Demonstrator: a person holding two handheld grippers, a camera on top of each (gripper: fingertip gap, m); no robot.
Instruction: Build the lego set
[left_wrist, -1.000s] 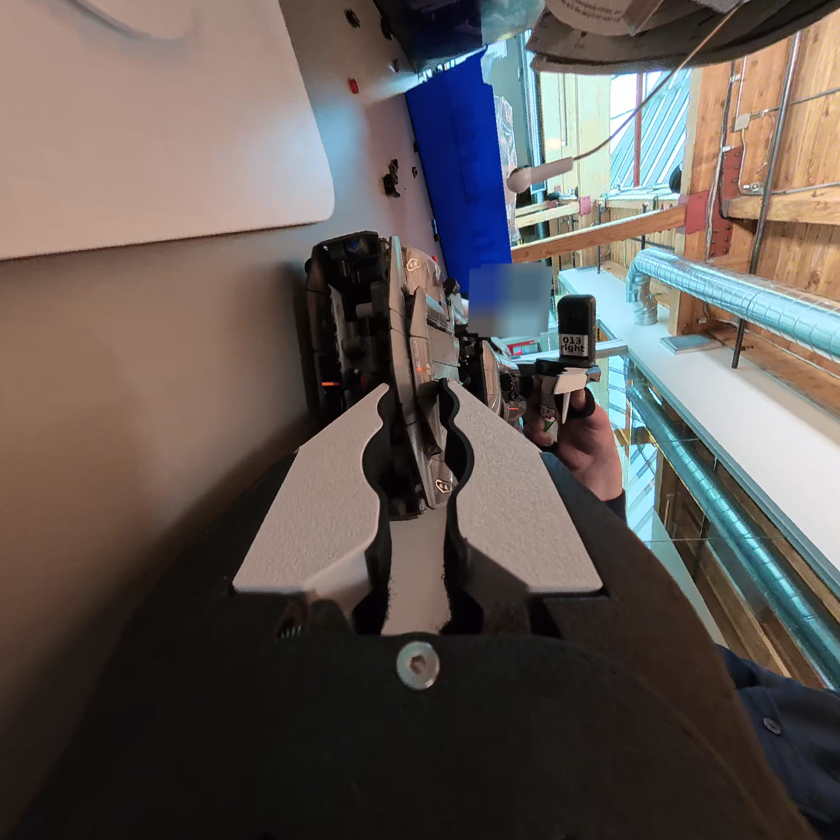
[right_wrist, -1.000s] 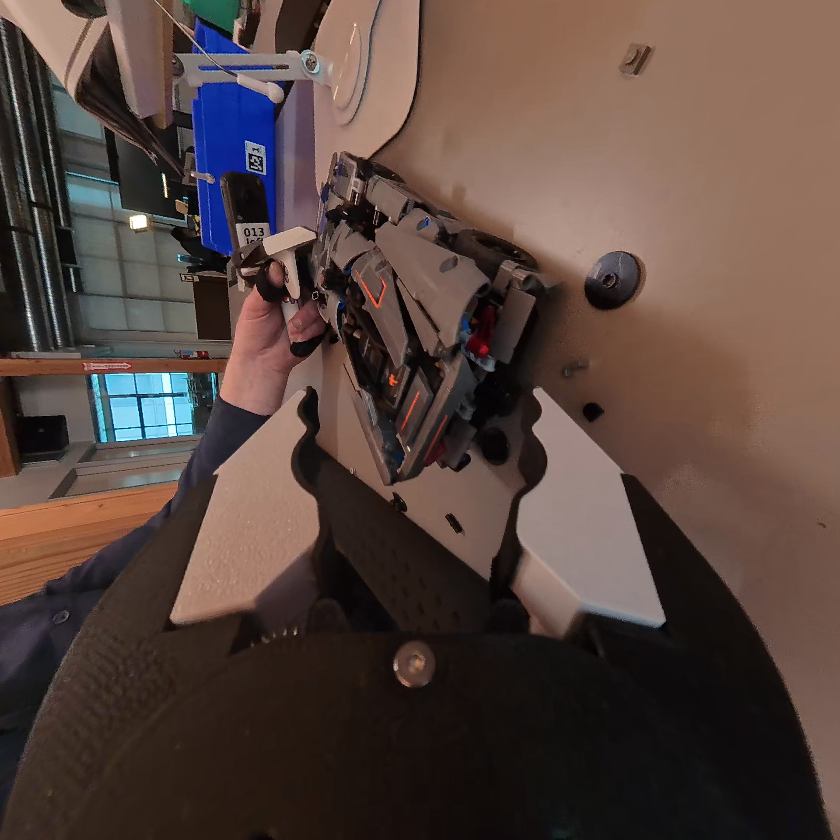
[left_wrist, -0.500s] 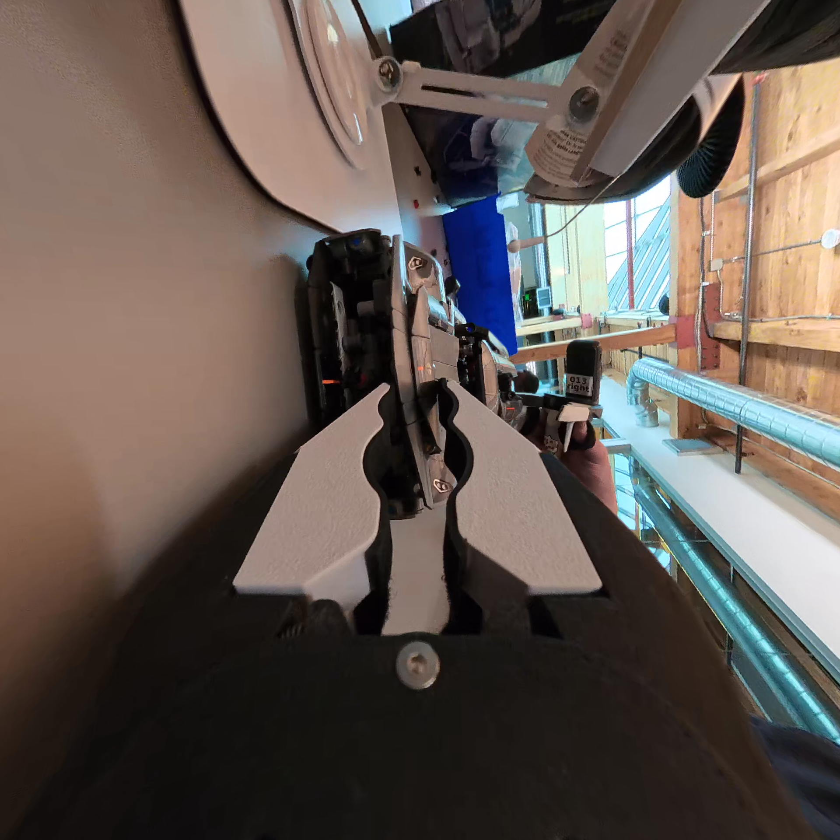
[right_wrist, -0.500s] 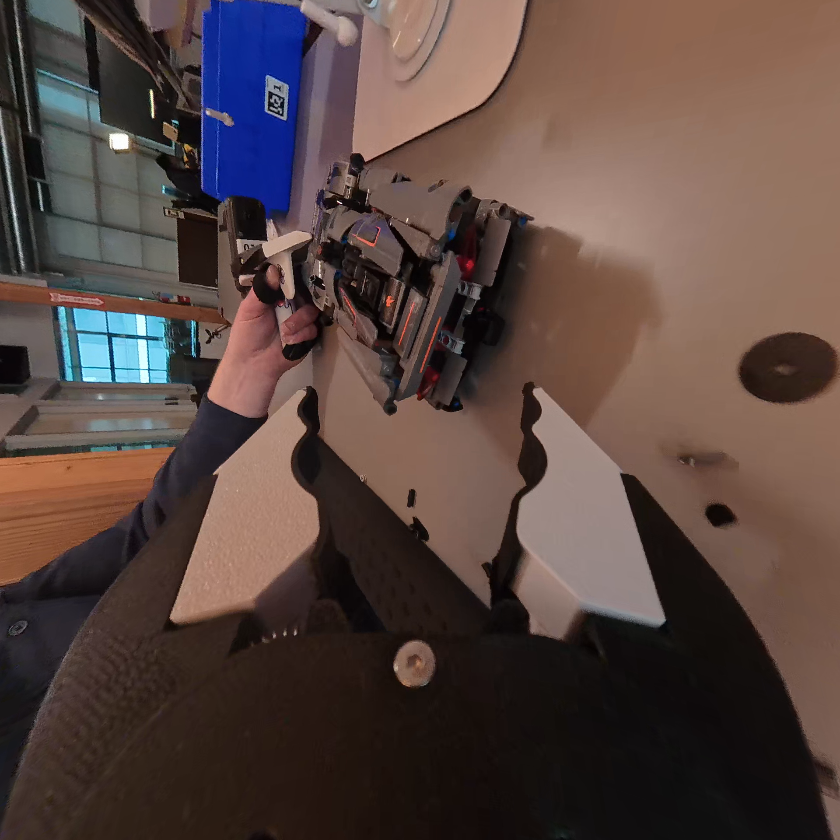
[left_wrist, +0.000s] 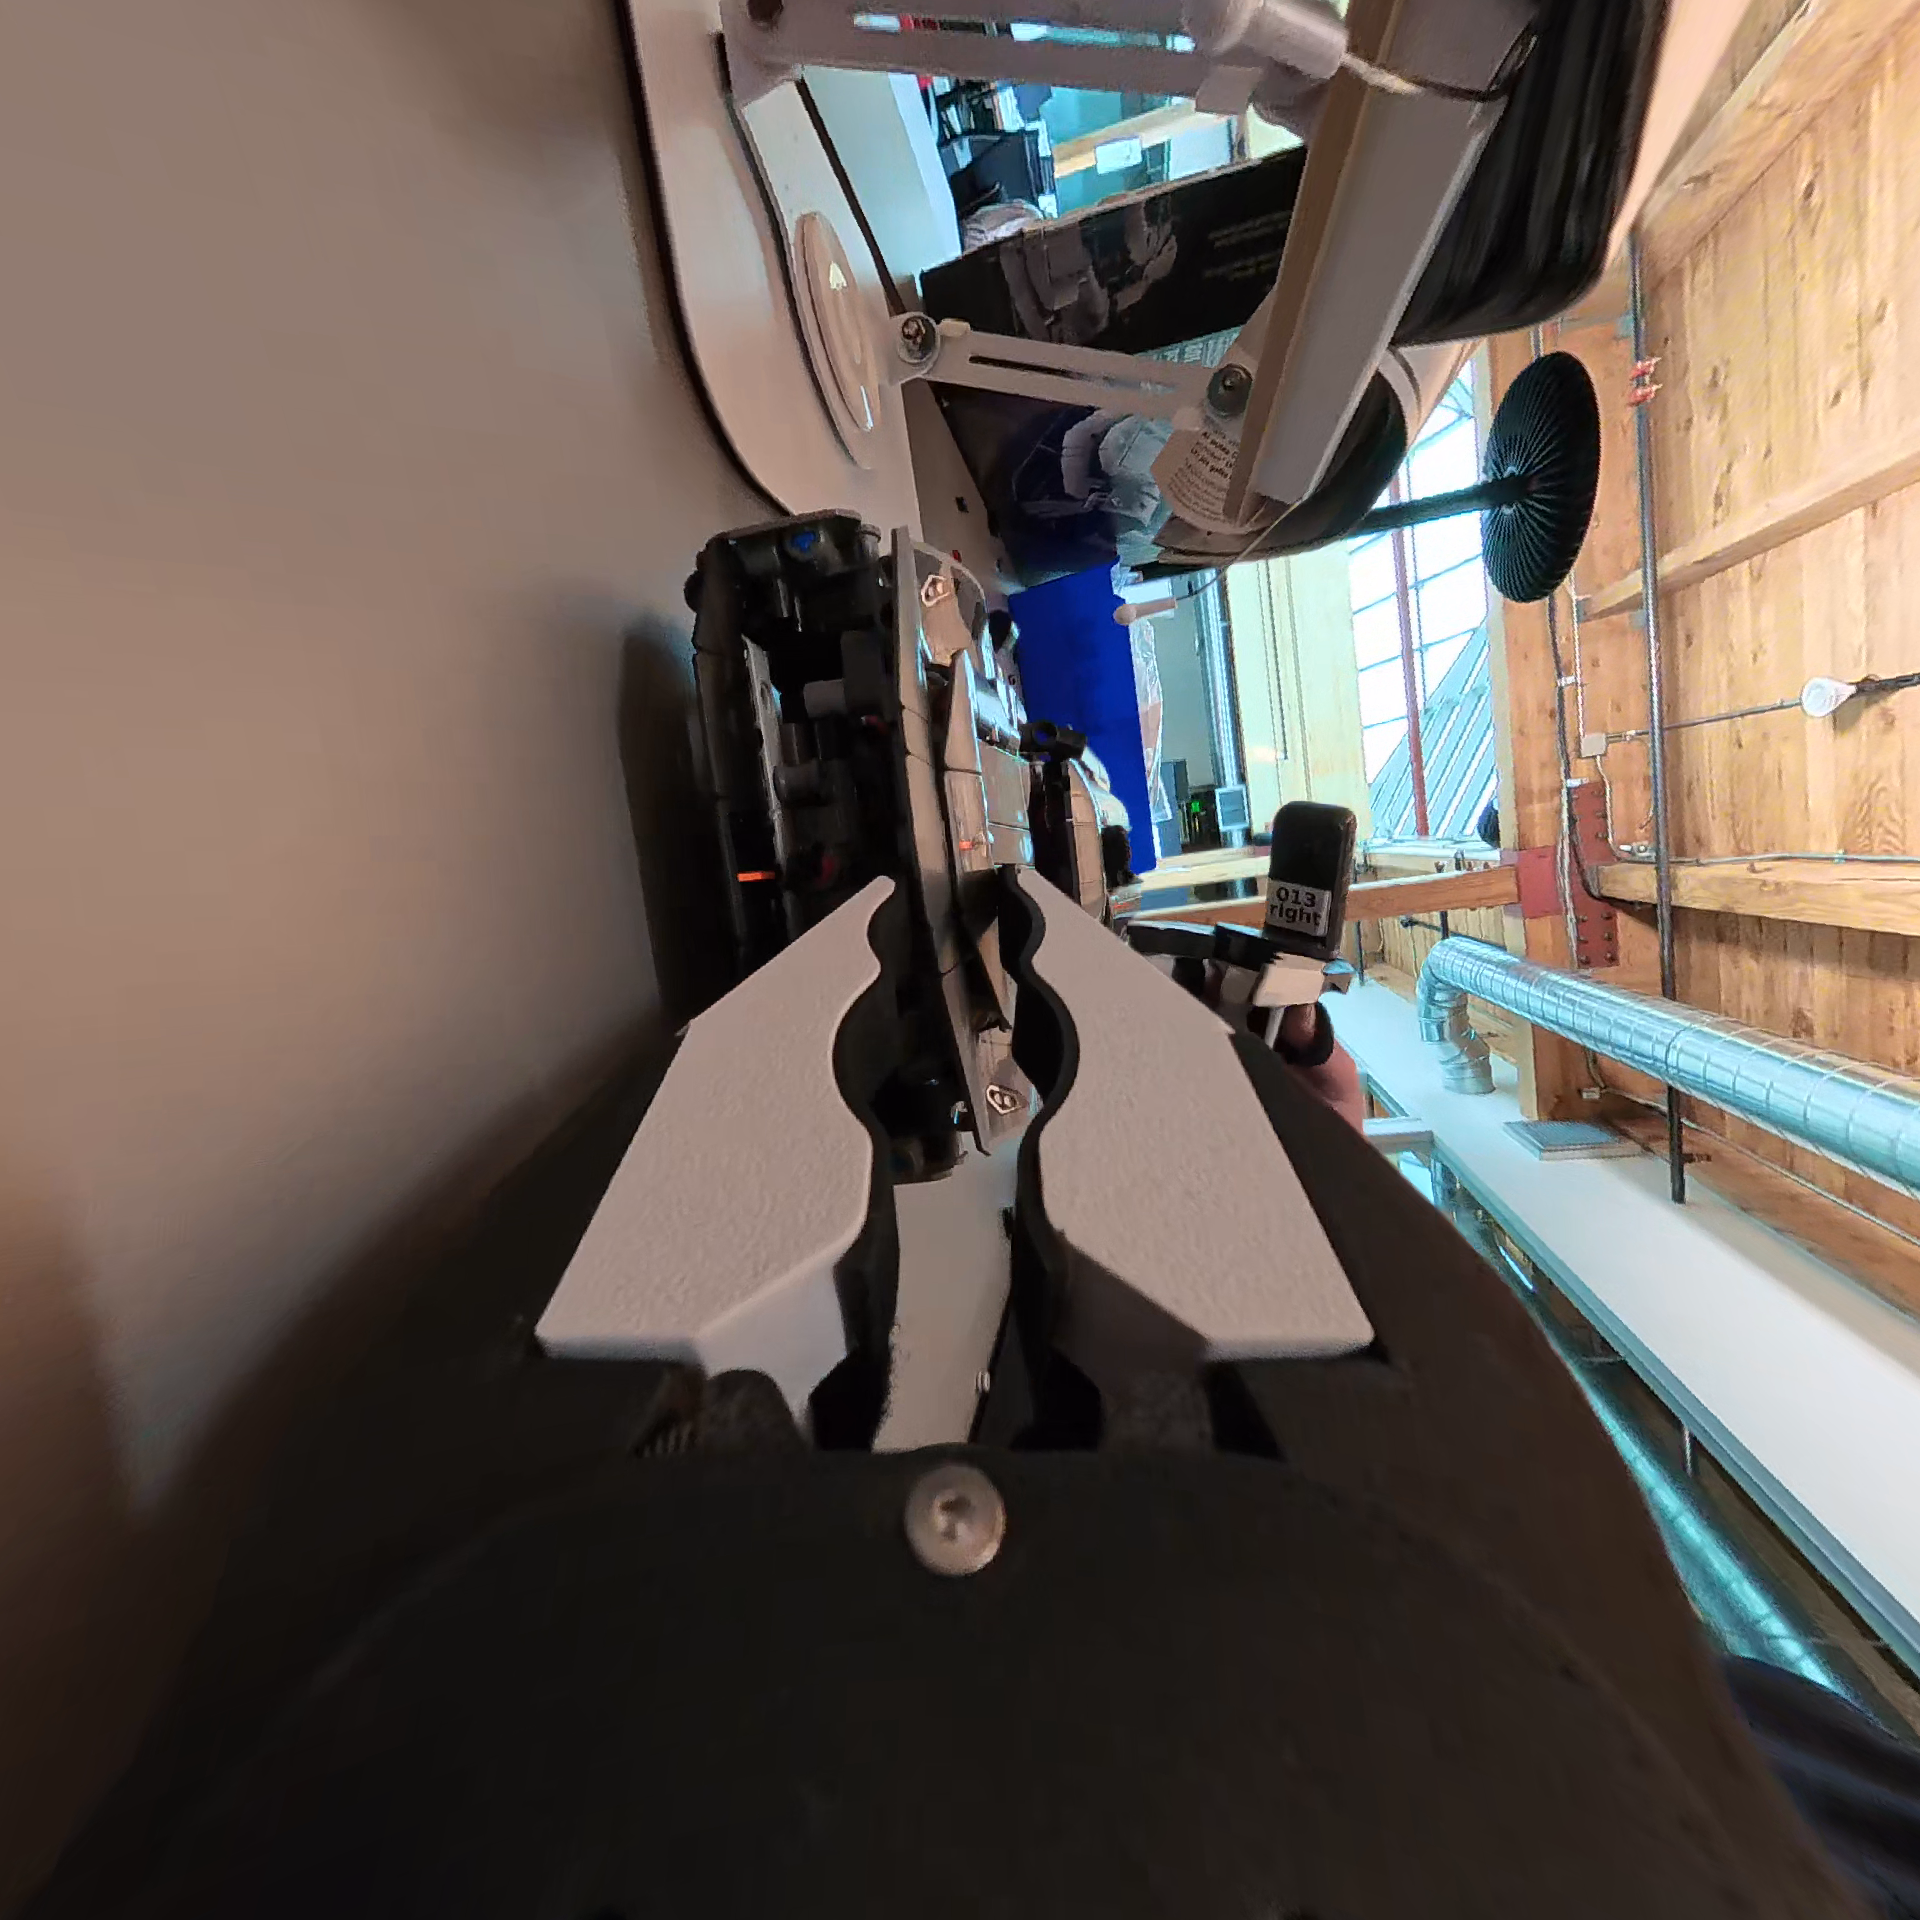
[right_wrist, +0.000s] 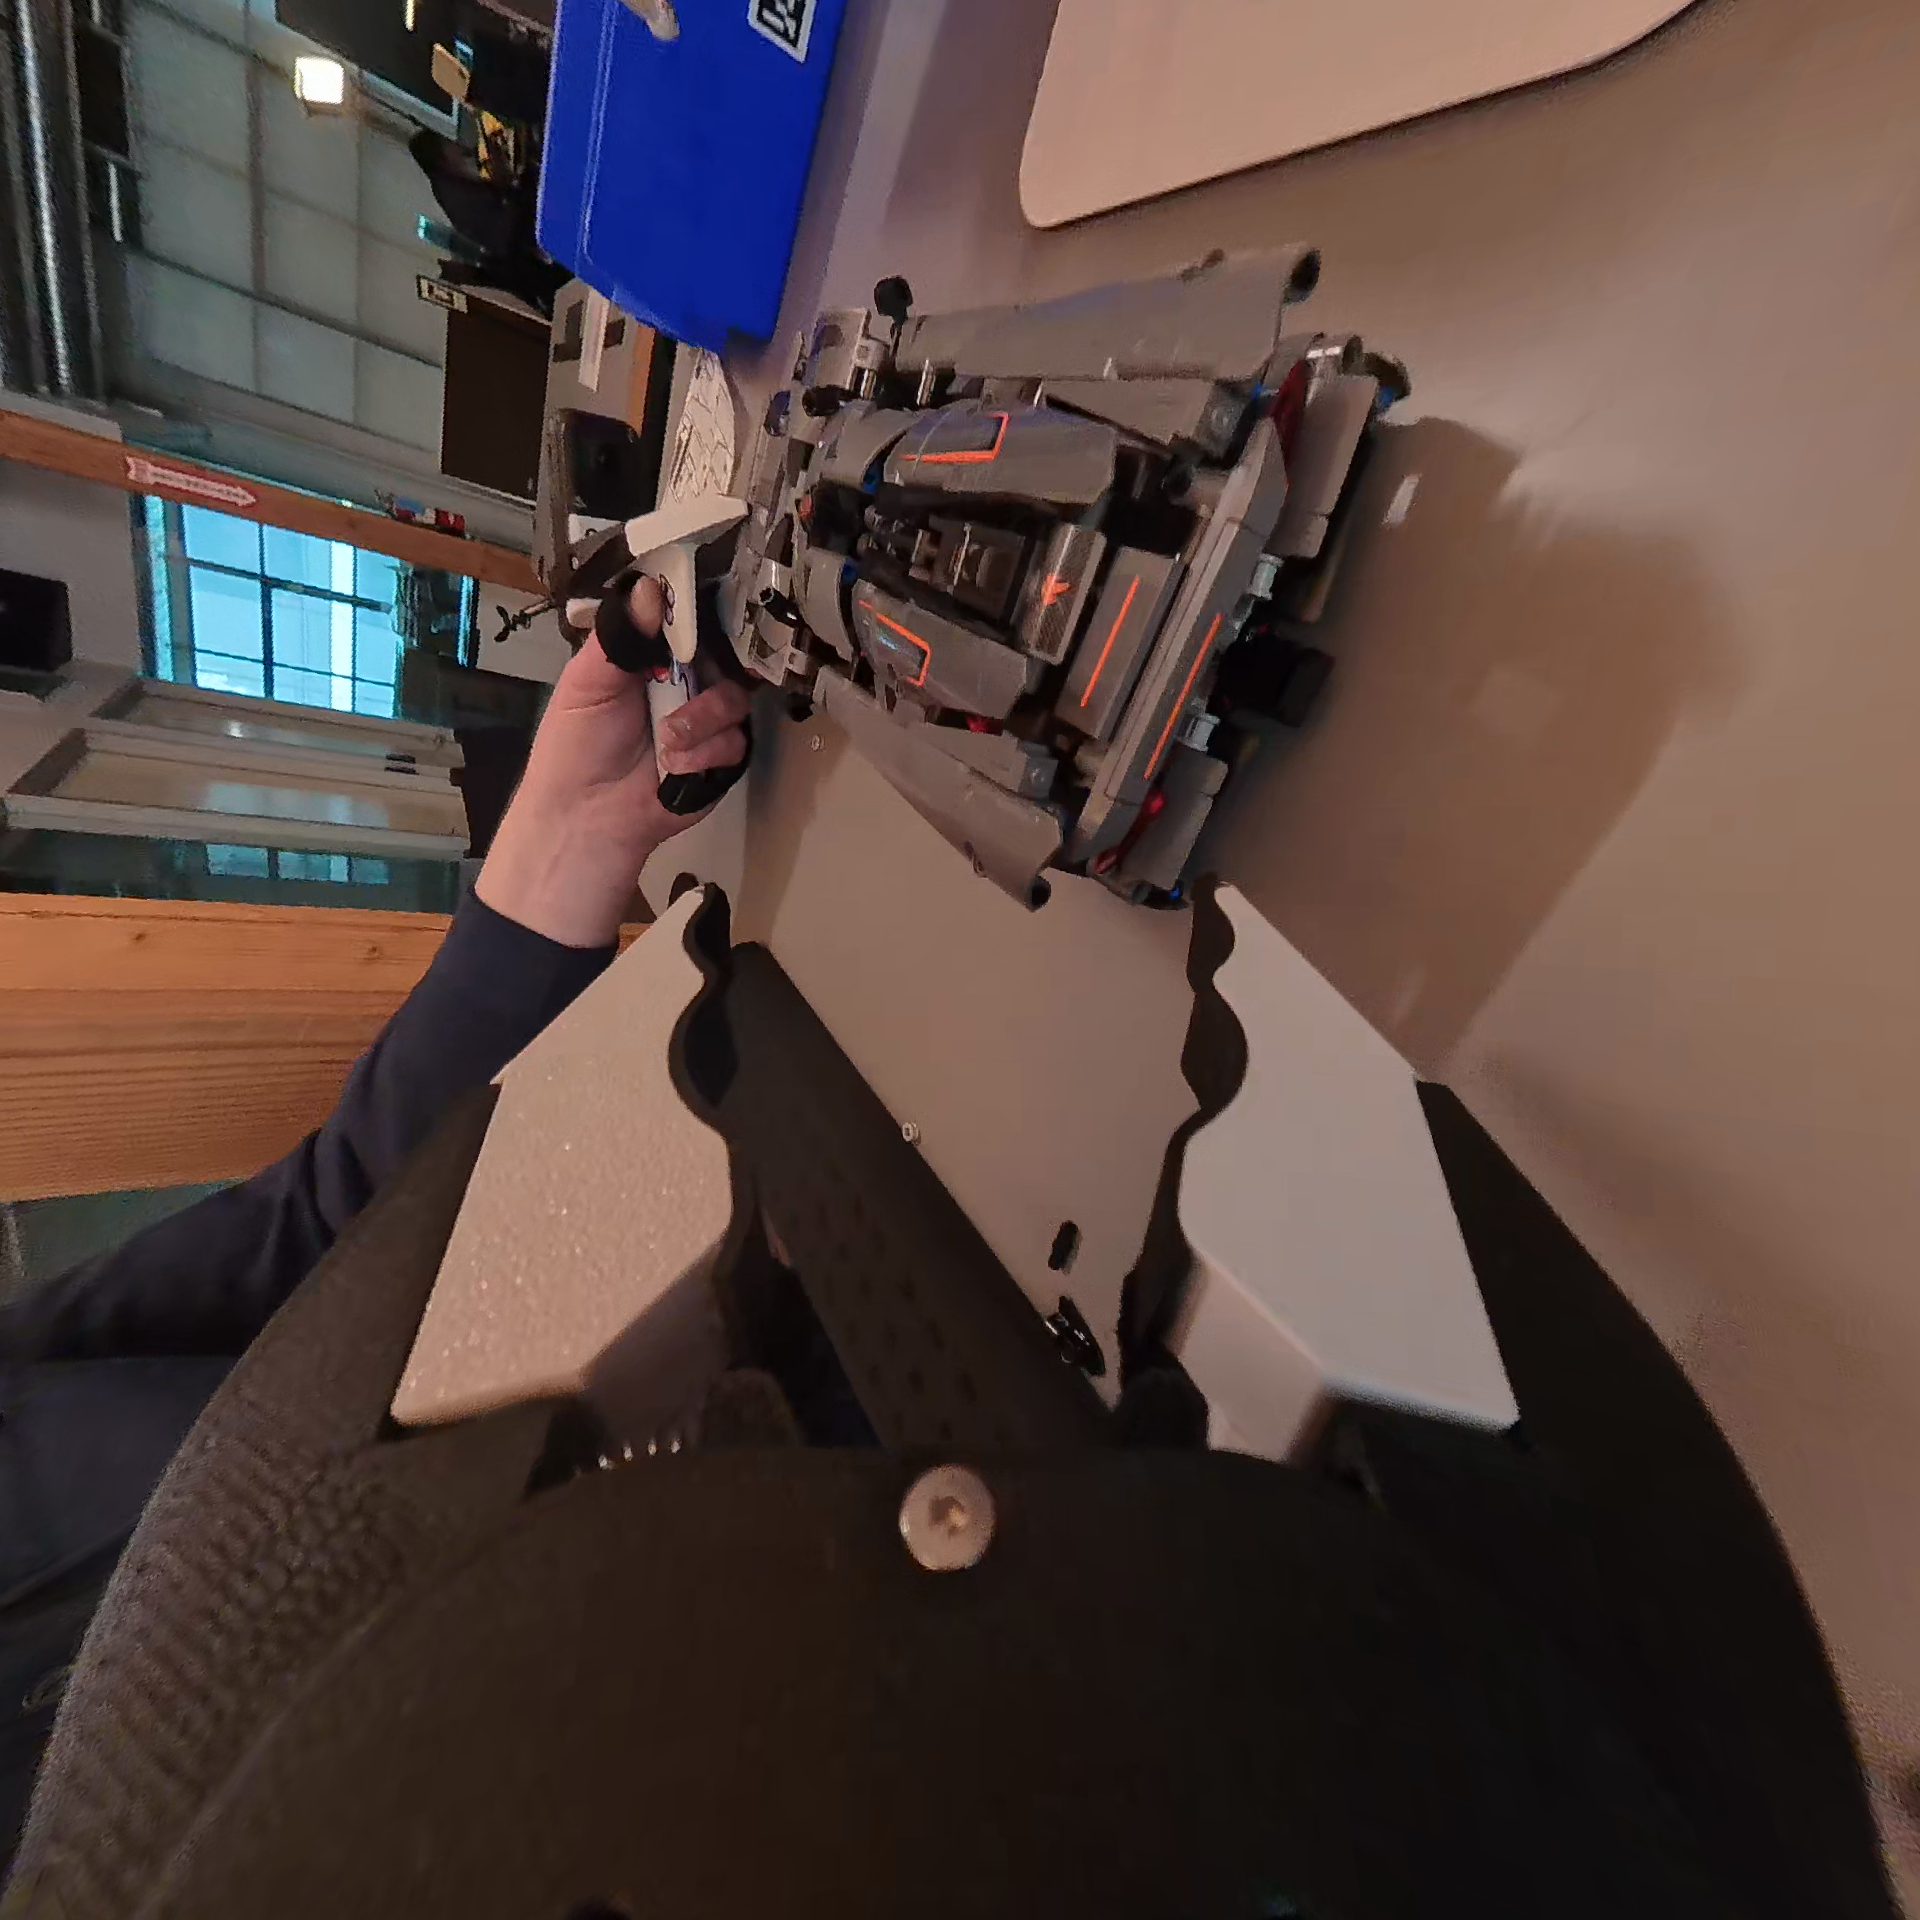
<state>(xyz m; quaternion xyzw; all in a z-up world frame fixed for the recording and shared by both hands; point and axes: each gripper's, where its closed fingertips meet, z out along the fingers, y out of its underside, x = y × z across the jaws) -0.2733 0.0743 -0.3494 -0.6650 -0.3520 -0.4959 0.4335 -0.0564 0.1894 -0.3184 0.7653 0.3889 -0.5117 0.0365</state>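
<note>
The lego car (right_wrist: 1039, 582) served as landmark. Its near end was occupied: the left gripper (left_wrist: 945, 914) was clamped on a grey panel there, with a hand (right_wrist: 613, 727) behind it. Off the car's side toward the right gripper (right_wrist: 956, 904), whose fingers stood wide apart and empty, bare table (right_wrist: 1558, 935) lay open; small black pieces (right_wrist: 1065, 1247) lay farther out. A blue bin (right_wrist: 675, 156) blocked the corner beyond the car. A white mat (right_wrist: 1299, 104) lay flat past the car.

Wooden plank walls (left_wrist: 1766, 520), silver ducting (left_wrist: 1662, 1049), bright windows (left_wrist: 1392, 665) and a grey tabletop (right_wrist: 1662, 520).
</note>
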